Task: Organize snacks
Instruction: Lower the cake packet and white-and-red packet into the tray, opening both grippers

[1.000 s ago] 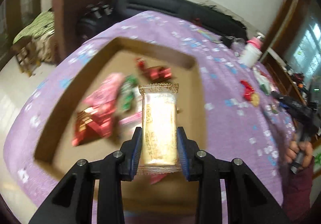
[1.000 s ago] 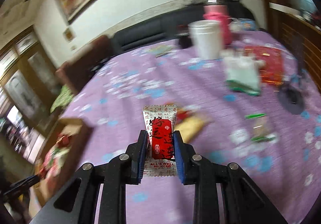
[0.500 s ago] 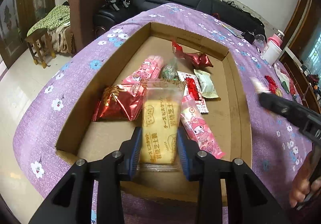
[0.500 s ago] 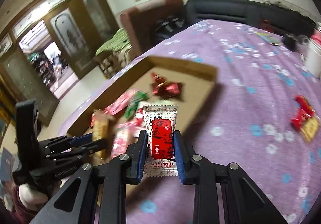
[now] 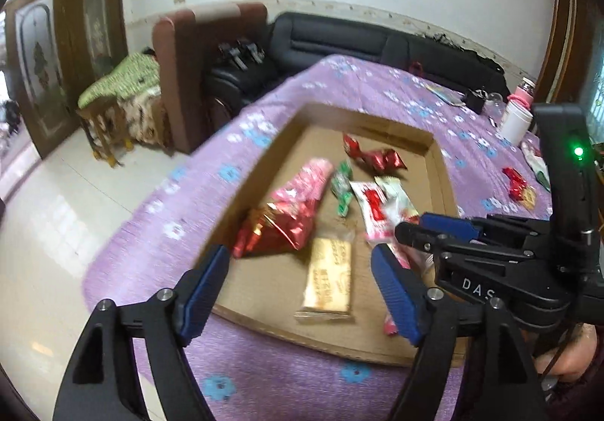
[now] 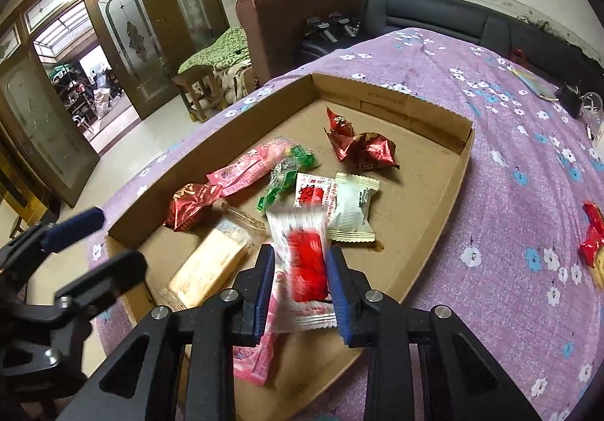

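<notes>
Tablecloth (image 6: 509,194) is purple with little white and blue flowers. The tray (image 6: 396,108) is plain brown cardboard. Between the right gripper's (image 6: 300,283) blue pads there's a white packet with a red block (image 6: 305,266); ahead of it, shiny red wrappers (image 6: 362,149), a green one (image 6: 283,175), and pink (image 6: 249,166).

Tray (image 6: 434,115) on table (image 6: 528,194). Snacks in tray; biscuit pack (image 6: 211,262) at near left, twisted wrappers (image 6: 362,147) at far end. Sofa (image 6: 434,13) behind table.

Both wrist cameras look steeply down from close above the cardboard tray (image 5: 439,172) (image 6: 434,119), which they share, from its near edge.
</notes>
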